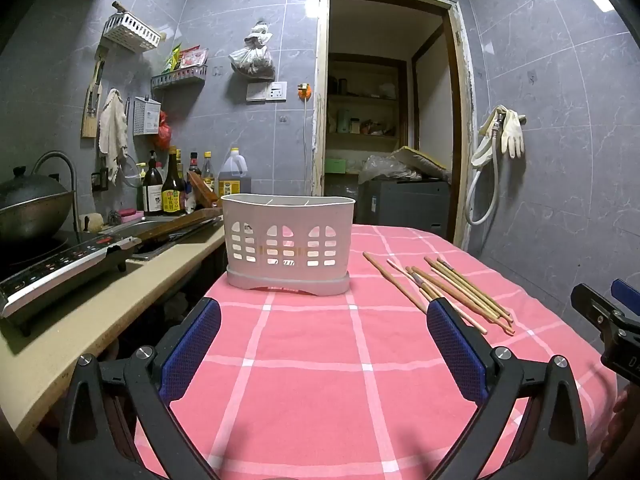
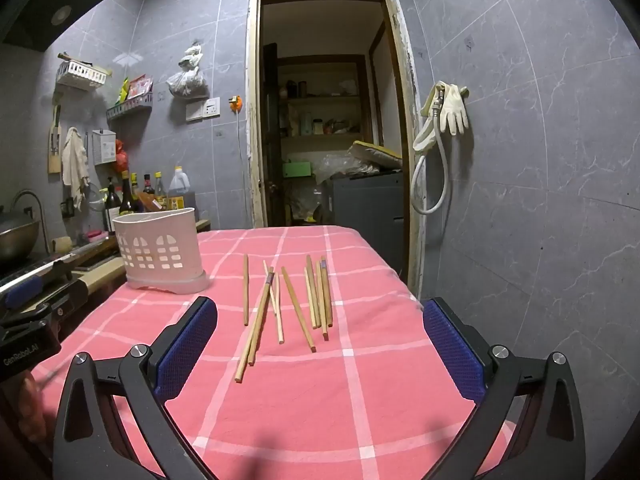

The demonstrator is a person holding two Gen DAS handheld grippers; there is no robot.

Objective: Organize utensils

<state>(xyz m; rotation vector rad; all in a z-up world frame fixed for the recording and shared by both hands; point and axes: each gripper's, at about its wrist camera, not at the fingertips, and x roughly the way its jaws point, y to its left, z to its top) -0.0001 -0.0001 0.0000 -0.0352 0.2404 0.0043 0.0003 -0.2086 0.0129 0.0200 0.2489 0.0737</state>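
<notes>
Several wooden chopsticks (image 2: 280,304) lie scattered on the pink checked tablecloth (image 2: 320,400), right of a white slotted utensil holder (image 2: 160,252). In the left wrist view the holder (image 1: 286,246) stands straight ahead and the chopsticks (image 1: 444,288) lie to its right. My left gripper (image 1: 324,340) hovers open over the cloth, short of the holder, nothing between its blue pads. My right gripper (image 2: 320,340) is open too, with the near ends of the chopsticks lying ahead between its fingers, untouched. The right gripper's fingers (image 1: 600,312) show at the left wrist view's right edge.
A counter (image 1: 100,300) with an induction cooker (image 1: 60,268), a wok (image 1: 28,208), a sink and sauce bottles (image 1: 172,188) runs along the left. An open doorway (image 2: 328,120) is behind the table. A tiled wall with a hose and gloves (image 2: 444,116) stands on the right.
</notes>
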